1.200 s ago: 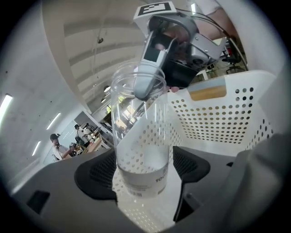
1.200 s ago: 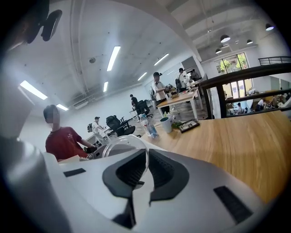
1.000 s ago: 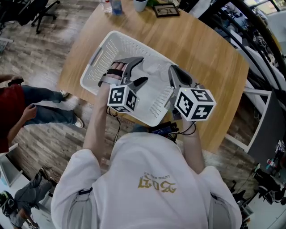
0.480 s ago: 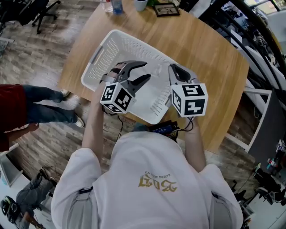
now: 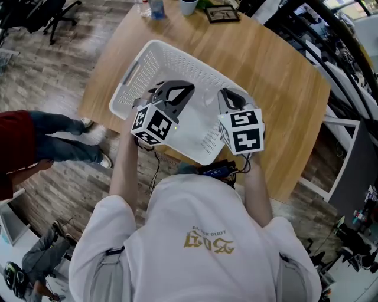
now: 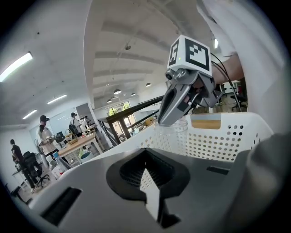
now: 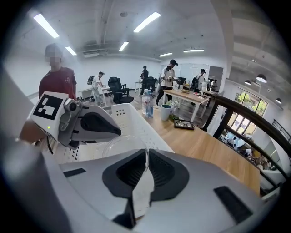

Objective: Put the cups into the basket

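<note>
A white perforated basket (image 5: 136, 65) sits on the round wooden table (image 5: 277, 76). Over its near-right part, my right gripper (image 5: 222, 94) is shut on the rim of a clear plastic cup (image 5: 208, 98). In the right gripper view the cup (image 7: 116, 144) has its thin wall pinched between the jaws of the right gripper (image 7: 146, 157). My left gripper (image 5: 188, 88) hovers just left of the cup with its jaws shut on nothing. The left gripper view has my left gripper (image 6: 146, 169) facing the cup (image 6: 173, 134), which hangs from the right gripper (image 6: 163, 121) above the basket (image 6: 218, 136).
At the table's far edge stand a water bottle (image 5: 155, 7), a small cup (image 5: 186, 6) and a dark picture frame (image 5: 220, 12). A person in red (image 5: 18, 147) is on the floor side at left. A black railing (image 5: 331, 41) runs past the table's right.
The left gripper's jaws have gone from wide open to shut with nothing in them. Both grippers have drawn a little closer together over the basket.
</note>
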